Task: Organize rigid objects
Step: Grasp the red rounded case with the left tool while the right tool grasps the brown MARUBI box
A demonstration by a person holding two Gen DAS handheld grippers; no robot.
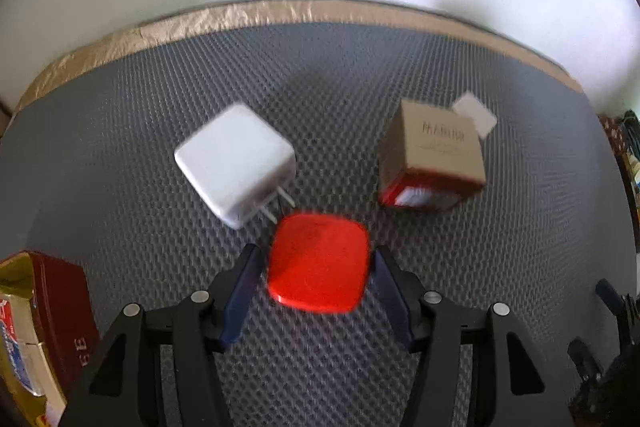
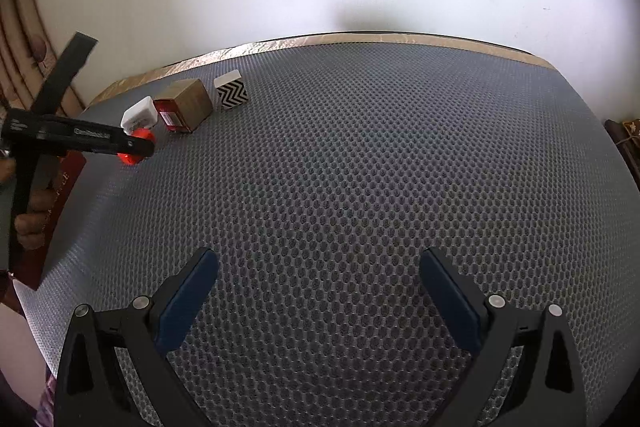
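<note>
Left gripper [image 1: 318,259] clamps the red block [image 1: 318,263] across its two side faces, pads flush against it. The block is flat, square and round-cornered, held just above or on the grey mat [image 1: 120,147]; contact cannot be told.

Location: far-left part of the mat, near end of a loose cluster. The white charger [image 1: 236,163] lies just far-left of it, the brown box [image 1: 432,155] to the far-right, and a zigzag cube [image 2: 232,91] sits beyond the box. The side grip leaves the broad face up, so the block can go down flat. Judged: it is being set beside the others to group them.

Orientation: no real long axis; broad face up, edges roughly square to the fingers. The charger's prongs point toward the block, nearly touching.

Right gripper [image 2: 318,291] spread wide, nothing between the fingers, over bare mat well right of the cluster.
</note>
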